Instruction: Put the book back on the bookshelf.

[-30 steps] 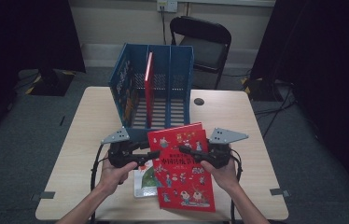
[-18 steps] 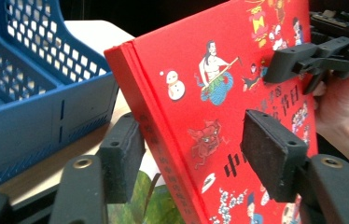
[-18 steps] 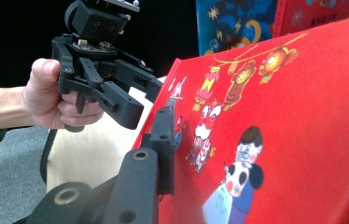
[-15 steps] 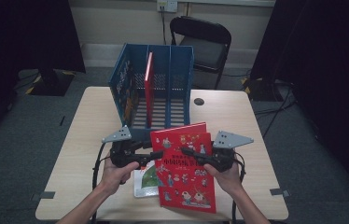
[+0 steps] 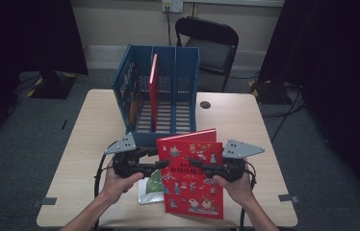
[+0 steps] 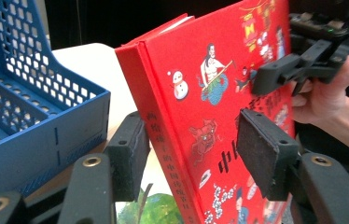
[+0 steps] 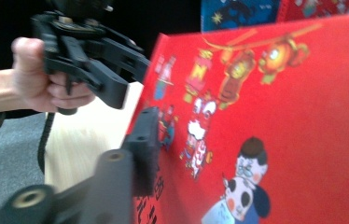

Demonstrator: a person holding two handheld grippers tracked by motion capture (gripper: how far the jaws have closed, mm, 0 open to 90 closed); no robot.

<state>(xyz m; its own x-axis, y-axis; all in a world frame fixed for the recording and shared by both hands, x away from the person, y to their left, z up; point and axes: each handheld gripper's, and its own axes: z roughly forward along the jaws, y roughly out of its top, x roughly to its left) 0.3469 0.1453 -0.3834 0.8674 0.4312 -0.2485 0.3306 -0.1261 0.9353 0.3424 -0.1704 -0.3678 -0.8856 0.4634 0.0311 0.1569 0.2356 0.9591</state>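
Note:
A red picture book stands tilted between my two grippers near the table's front edge. The left gripper grips its spine side: in the left gripper view one pad sits behind the red picture book and the other pad lies on the cover. The right gripper reaches onto the cover from the right. Its jaws have just been opening, with the book's edge still between them. One finger stands just off the cover; the other is hidden behind the book.
A blue slotted rack stands mid-table with a red book upright in it. A green and white book lies flat under the held book's left side. A small dark disc lies right of the rack. A chair stands beyond the table.
The red book has tipped up a little steeper and sits slightly higher. Both hands stay close to where they were.

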